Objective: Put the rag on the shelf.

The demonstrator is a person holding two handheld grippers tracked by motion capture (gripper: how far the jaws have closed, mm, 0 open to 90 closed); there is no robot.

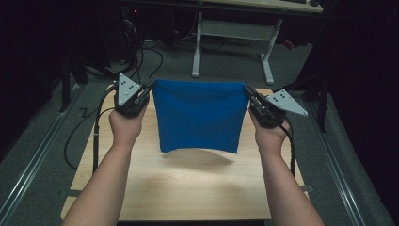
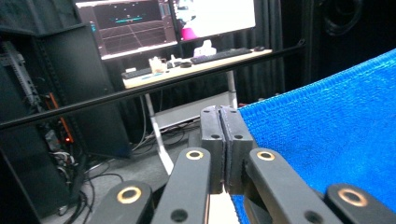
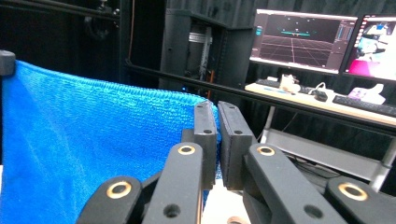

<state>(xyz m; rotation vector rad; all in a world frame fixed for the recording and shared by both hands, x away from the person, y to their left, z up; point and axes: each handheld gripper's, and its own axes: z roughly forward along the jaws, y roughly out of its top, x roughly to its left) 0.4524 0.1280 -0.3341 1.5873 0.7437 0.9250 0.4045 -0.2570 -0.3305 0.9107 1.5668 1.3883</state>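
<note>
The blue cloth hangs in the air over the table, stretched between both grippers. It looks soft and light (it sags a little), so the top corners are good holds. The left gripper and the right gripper are each clamped on a corner.
</note>
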